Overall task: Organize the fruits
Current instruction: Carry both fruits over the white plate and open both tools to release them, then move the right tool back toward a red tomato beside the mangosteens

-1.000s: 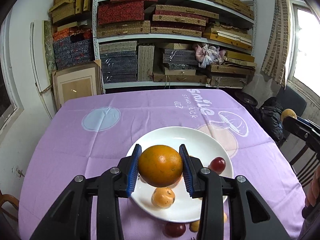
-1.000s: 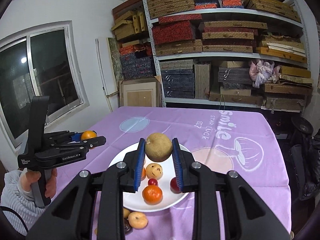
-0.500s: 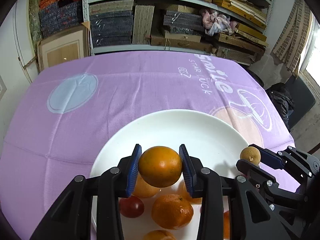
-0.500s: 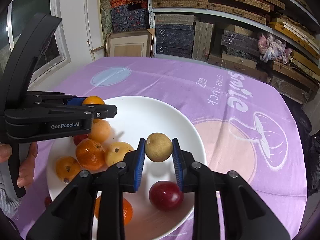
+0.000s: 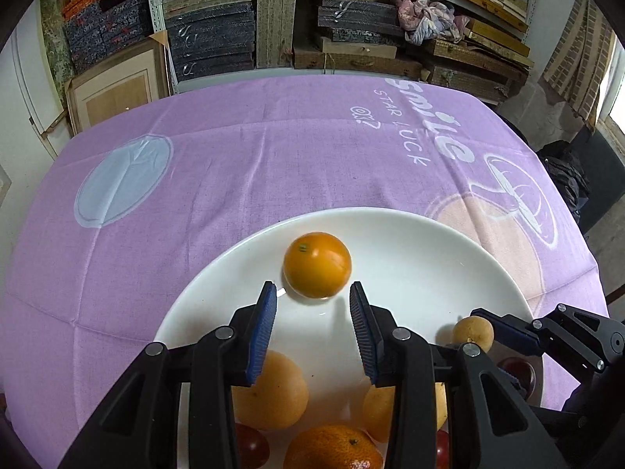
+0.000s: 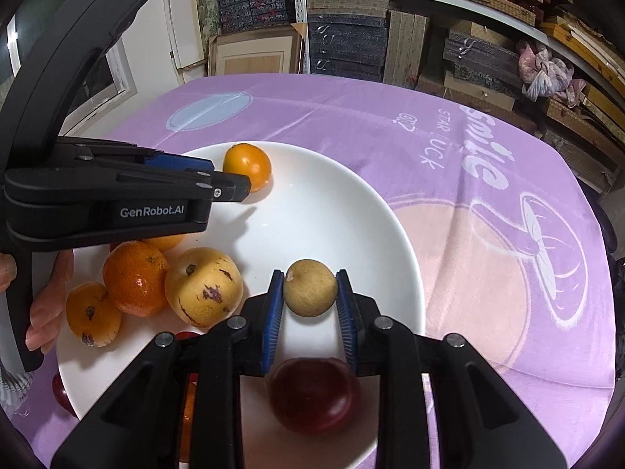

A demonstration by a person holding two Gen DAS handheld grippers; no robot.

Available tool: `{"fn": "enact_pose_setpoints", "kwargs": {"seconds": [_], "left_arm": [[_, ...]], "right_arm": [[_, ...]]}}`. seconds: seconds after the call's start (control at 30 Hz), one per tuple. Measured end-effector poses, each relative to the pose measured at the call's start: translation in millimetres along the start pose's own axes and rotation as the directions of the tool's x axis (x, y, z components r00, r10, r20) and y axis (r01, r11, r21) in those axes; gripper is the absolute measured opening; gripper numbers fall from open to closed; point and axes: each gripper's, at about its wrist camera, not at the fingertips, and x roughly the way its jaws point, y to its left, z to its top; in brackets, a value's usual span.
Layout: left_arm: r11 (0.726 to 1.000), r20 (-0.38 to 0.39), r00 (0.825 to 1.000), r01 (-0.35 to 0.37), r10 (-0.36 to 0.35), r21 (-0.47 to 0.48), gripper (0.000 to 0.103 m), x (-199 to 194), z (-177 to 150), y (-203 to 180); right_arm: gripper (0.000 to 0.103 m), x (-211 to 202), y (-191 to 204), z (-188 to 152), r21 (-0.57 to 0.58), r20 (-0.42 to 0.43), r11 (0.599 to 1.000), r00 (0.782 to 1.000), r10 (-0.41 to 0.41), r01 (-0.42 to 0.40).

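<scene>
- A small tan fruit (image 6: 309,287) is clamped in the right tool (image 6: 309,305) above the white plate (image 6: 351,211).
- An orange (image 6: 247,167) is seen lying just beyond the left tool (image 6: 230,189).

L gripper (image 5: 312,293) jaws apart, empty, R gripper (image 6: 309,293) clamped, both angled down

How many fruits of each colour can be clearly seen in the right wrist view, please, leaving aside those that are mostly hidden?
Orange fruits: 3
Yellow fruit, blotched: 1
Tan fruit: 1
Dark red fruit: 1
Total: 6 in clear sight. A few more orange and red ones peek out from behind the claws, so they are not counted.
</scene>
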Motion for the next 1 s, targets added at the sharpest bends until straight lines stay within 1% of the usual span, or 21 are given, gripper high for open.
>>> {"fn": "enact_pose_setpoints", "kwargs": {"seconds": [0.17,0.33,0.4,0.47,0.5,0.53,0.57,0.6,0.63,0.67,0.7,0.73,0.8,0.83,0.87,0.9,0.93,1.0], "left_arm": [[1.0,0.029,1.0,-0.001,0.001,0.009,0.04,-13,-2,-3],[1.0,0.088,0.996,0.009,-0.008,-0.011,0.04,-53,-7,5],[1.0,0.114,0.993,0.003,-0.002,-0.01,0.04,-74,-13,9],[1.0,0.143,0.99,-0.004,0.005,-0.008,0.04,-97,-23,14],[1.0,0.161,0.987,-0.006,0.008,-0.008,0.042,-109,-29,16],[1.0,0.185,0.983,-0.007,0.009,-0.009,0.044,-123,-37,19],[1.0,0.213,0.977,-0.003,0.005,-0.011,0.053,-139,-47,21],[1.0,0.242,0.97,0.001,0.001,-0.011,0.066,-154,-57,22],[1.0,0.272,0.962,-0.001,0.004,-0.01,0.07,-170,-68,23],[1.0,0.299,0.954,-0.009,0.011,-0.006,0.075,-185,-81,22],[1.0,0.317,0.948,-0.016,0.014,0.003,0.077,-197,-93,20],[1.0,0.333,0.943,-0.015,0.01,0.013,0.079,-208,-107,17],[1.0,0.353,0.936,-0.002,-0.008,0.027,0.09,-224,-135,12],[0.999,0.36,0.933,0.002,-0.014,0.032,0.093,-229,-151,9],[0.999,0.365,0.931,0.01,-0.024,0.039,0.098,-232,-168,5],[0.999,0.364,0.931,0.017,-0.034,0.048,0.1,-233,-183,2],[0.998,0.36,0.932,0.016,-0.035,0.056,0.1,-231,-200,-1],[0.998,0.339,0.941,-0.001,-0.023,0.069,0.1,-221,-227,-10]], "right_arm": [[0.027,4,2,-1,-0.007,-0.012,1.0,1.0,0.006,-0.006],[0.028,-1,4,1,-0.005,0.002,1.0,1.0,0.019,-0.019],[0.028,-15,3,4,-0.002,0.042,1.0,0.999,0.005,-0.005],[0.028,-52,4,9,0.004,0.148,1.0,0.989,0.0,0.0],[0.028,-80,7,12,0.01,0.226,1.0,0.974,0.0,-0.002],[0.03,-116,12,13,0.011,0.326,1.0,0.945,0.001,-0.005],[0.046,-154,20,10,0.002,0.431,1.0,0.902,0.013,-0.015],[0.06,-192,31,4,-0.02,0.526,0.999,0.85,0.036,-0.03],[0.084,-225,42,-6,-0.047,0.598,0.998,0.8,0.059,-0.038],[0.092,-252,55,-19,-0.082,0.646,0.996,0.759,0.079,-0.034],[0.092,-272,66,-31,-0.114,0.669,0.993,0.738,0.093,-0.022],[0.093,-285,78,-44,-0.145,0.67,0.989,0.735,0.104,-0.008],[0.095,-295,97,-71,-0.198,0.645,0.98,0.756,0.112,0.023],[0.098,-298,105,-85,-0.213,0.637,0.976,0.764,0.106,0.043],[0.099,-298,113,-100,-0.224,0.635,0.972,0.767,0.095,0.065],[0.099,-296,119,-115,-0.237,0.626,0.968,0.775,0.089,0.08],[0.099,-292,125,-129,-0.249,0.61,0.964,0.788,0.084,0.091],[0.099,-278,134,-160,-0.273,0.584,0.955,0.809,0.07,0.114]]}}
